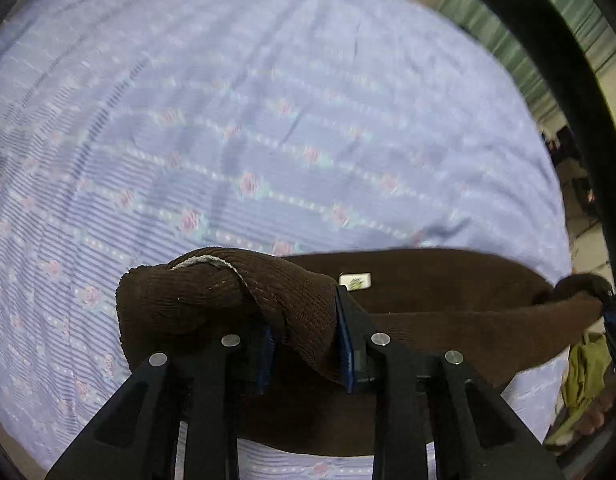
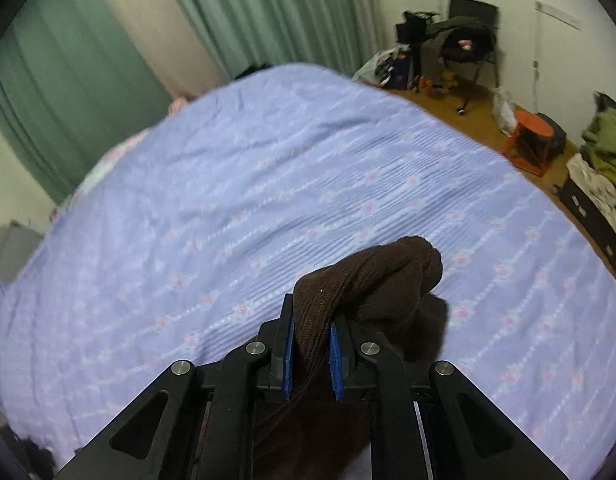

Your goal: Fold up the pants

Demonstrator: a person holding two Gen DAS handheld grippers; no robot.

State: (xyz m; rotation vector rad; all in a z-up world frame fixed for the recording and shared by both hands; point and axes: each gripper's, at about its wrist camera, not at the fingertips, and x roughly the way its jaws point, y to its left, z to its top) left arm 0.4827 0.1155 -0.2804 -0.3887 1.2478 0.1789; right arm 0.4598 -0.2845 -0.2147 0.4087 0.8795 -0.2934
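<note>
The pants (image 1: 427, 300) are dark brown ribbed knit with a small white label inside the waistband. My left gripper (image 1: 306, 344) is shut on one bunched corner of the waistband, lifted above the bed. The waistband stretches right to the other gripper's blue pad at the frame edge. In the right wrist view my right gripper (image 2: 311, 356) is shut on the other bunched corner of the pants (image 2: 371, 280). The rest of the pants hangs below, mostly hidden.
A bed (image 2: 268, 200) with a lilac flowered cover lies under both grippers. Green curtains (image 2: 248, 12) hang behind it. On the floor to the right are an orange stool (image 2: 531, 136), a chair piled with things (image 2: 459, 44) and an open drawer of clothes (image 2: 599, 176).
</note>
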